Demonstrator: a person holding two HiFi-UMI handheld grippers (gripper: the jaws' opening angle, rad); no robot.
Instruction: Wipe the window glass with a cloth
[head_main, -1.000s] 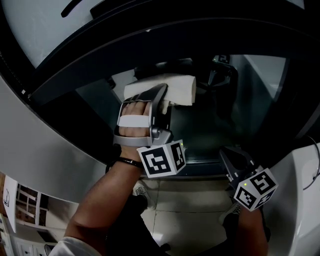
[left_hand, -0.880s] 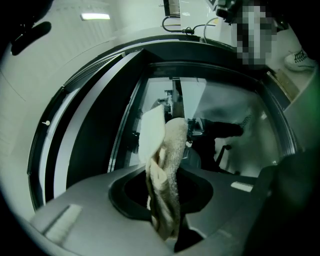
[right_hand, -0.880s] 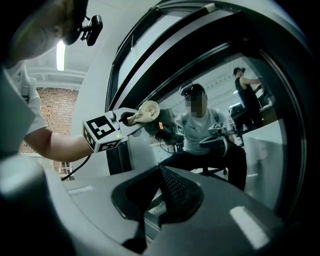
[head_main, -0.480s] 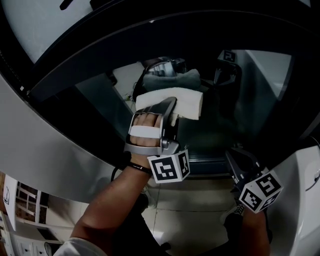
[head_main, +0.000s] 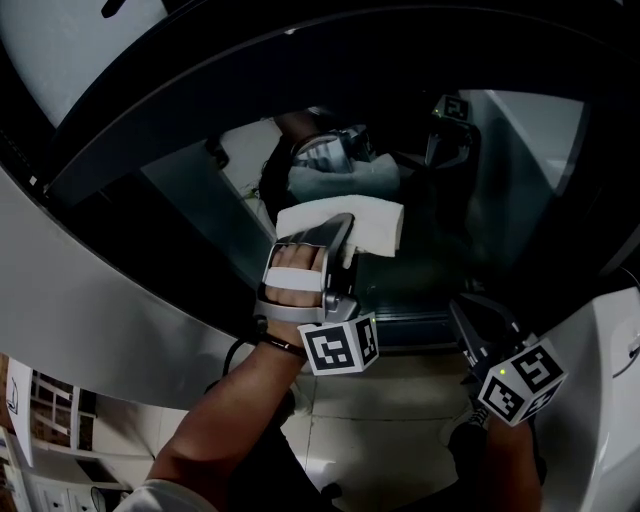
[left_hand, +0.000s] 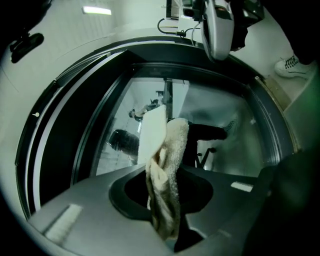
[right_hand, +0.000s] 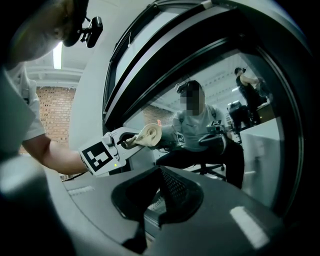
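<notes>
A folded cream cloth (head_main: 345, 224) lies flat against the window glass (head_main: 455, 235), just left of the pane's middle. My left gripper (head_main: 343, 238) is shut on the cloth's lower edge. In the left gripper view the cloth (left_hand: 167, 165) stands bunched between the jaws and its top touches the glass (left_hand: 225, 132). My right gripper (head_main: 478, 322) hangs low at the right, below the pane, apart from the cloth. Its jaws are closed with nothing between them (right_hand: 159, 175). From there I see the left gripper (right_hand: 119, 145) and the cloth (right_hand: 148, 135) on the glass.
A dark window frame (head_main: 300, 70) arches over the pane. A pale grey panel (head_main: 100, 300) runs down the left, and a white body panel (head_main: 600, 380) sits at the right. Tiled floor (head_main: 370, 430) shows below. The glass reflects a seated person (right_hand: 200, 125).
My left gripper has slid the cloth down and slightly to the right on the glass. The right gripper has stayed almost where it was.
</notes>
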